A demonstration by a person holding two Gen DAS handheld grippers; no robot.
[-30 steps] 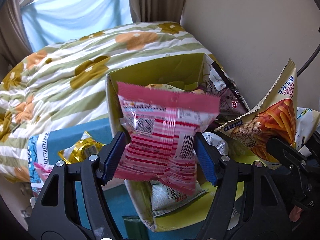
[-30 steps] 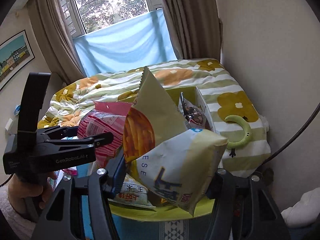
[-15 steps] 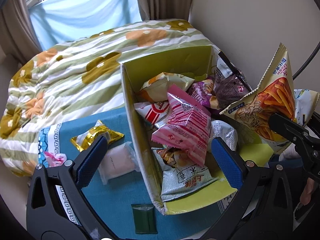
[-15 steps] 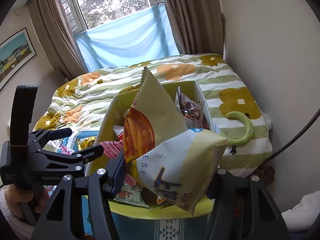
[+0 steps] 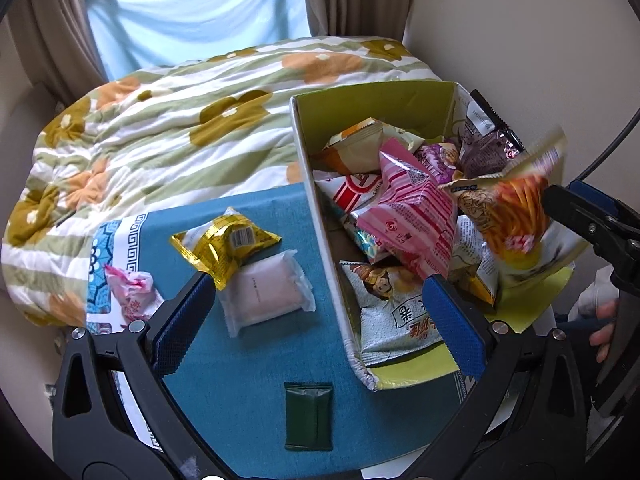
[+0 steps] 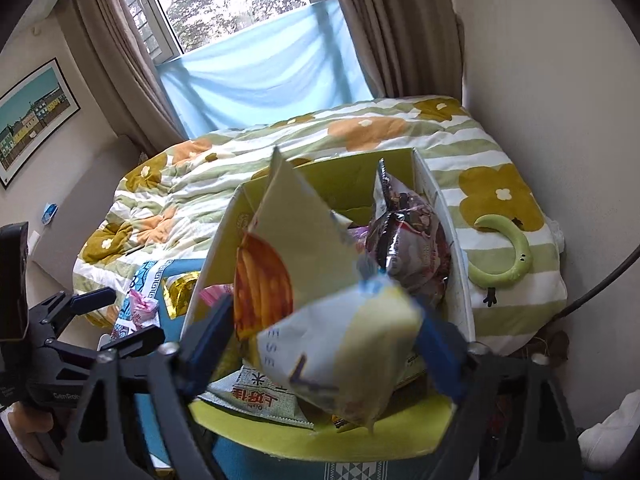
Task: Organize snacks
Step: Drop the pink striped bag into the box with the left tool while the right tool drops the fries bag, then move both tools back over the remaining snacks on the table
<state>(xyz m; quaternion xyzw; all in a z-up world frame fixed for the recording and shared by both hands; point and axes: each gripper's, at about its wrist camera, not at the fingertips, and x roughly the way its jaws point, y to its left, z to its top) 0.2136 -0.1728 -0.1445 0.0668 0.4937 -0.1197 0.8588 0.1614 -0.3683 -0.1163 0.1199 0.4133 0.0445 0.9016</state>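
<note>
Left wrist view: the left gripper (image 5: 316, 316) hangs with its jaws wide apart and nothing between them. Beyond the left jaw, on the blue cloth (image 5: 256, 380), lie a gold packet (image 5: 224, 242) resting partly on a pale pink packet (image 5: 266, 294), with a small pink wrapper (image 5: 130, 290) farther out to the left and a dark green sachet (image 5: 309, 416) just this side of the jaws. Beyond the right jaw stands the cardboard box (image 5: 320, 216), heaped with bags, a pink striped bag (image 5: 412, 216) lying on top.

Right wrist view: the right gripper (image 6: 324, 336) has its jaws spread to either side of a cream chip bag (image 6: 344, 348), which is blurred; whether they grip it I cannot tell. The bag sits over the near end of the box (image 6: 216, 248).

The step in hand looks like dropping this bag into the box. Next, the left gripper likely needs to swing left and down over the gold packet, close across its width, and lift it clear of the packet beneath.
</note>
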